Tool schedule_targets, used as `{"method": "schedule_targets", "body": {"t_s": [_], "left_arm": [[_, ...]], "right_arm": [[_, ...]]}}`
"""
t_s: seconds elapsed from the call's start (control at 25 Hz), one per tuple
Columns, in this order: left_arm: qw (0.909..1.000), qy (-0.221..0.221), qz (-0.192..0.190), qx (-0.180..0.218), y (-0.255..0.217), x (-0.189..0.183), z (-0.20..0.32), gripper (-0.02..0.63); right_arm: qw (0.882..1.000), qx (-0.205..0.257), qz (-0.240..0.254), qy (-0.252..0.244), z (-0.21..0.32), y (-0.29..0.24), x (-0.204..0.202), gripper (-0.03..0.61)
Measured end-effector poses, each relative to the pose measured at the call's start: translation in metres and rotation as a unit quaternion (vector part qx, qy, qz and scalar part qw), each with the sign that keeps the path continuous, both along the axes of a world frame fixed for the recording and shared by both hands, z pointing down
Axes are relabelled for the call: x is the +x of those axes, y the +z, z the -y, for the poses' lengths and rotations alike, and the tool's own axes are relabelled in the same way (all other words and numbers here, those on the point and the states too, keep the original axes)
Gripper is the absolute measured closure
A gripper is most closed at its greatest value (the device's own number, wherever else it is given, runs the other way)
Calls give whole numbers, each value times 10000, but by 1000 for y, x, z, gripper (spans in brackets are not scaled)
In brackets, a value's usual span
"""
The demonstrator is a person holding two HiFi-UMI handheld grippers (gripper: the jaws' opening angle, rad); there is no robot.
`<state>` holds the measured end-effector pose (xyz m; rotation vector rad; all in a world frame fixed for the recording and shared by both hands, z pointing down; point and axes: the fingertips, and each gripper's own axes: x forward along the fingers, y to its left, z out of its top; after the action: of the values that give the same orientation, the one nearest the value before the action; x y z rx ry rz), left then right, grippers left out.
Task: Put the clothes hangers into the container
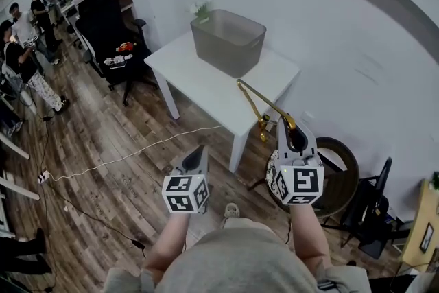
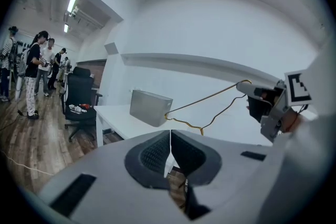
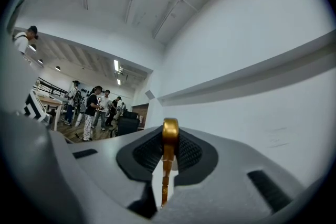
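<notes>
Gold wire clothes hanger (image 1: pixel 263 125) hangs in the air outside the grey translucent plastic container (image 1: pixel 228 41), on the side nearest the person. The right gripper (image 1: pixel 295 141) clamps one end of it between black ribbed pads, and its far tip reaches toward the container's near wall, above the white rectangular table (image 1: pixel 206 82) on which the container stands. The left gripper (image 1: pixel 197 156) hovers farther from the container than the hanger does, beyond the table's near edge, its jaws pressed together with nothing between them.
</notes>
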<state>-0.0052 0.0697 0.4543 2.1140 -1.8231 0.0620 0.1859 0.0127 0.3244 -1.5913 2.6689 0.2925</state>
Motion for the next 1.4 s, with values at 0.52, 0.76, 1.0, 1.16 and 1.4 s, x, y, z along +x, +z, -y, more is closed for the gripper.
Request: {"method": "schedule_targets", "body": {"t_s": [0.52,0.76,1.0,1.16,1.4], "left_arm": [[9999,-167,14,21,-2,-7,86,604],[9997,-255,15,25,3,-7,116,604],[9996,-281,12,10,7,-3,136,604],[9996,-287,26,-43,11,-1,146,604],[9995,-310,8,-108,19,-11,159,604]], "right_arm": [[9991,370,32,-180,95,-41,-10,540],[9979,568,57,-312,126,-60,-12,540],[9962,759,49,-429,152,-77,-18,540],[9957,819,43,-442,173,-83,-21,540],[9954,850,22,-436,205,-90,-37,540]]}}
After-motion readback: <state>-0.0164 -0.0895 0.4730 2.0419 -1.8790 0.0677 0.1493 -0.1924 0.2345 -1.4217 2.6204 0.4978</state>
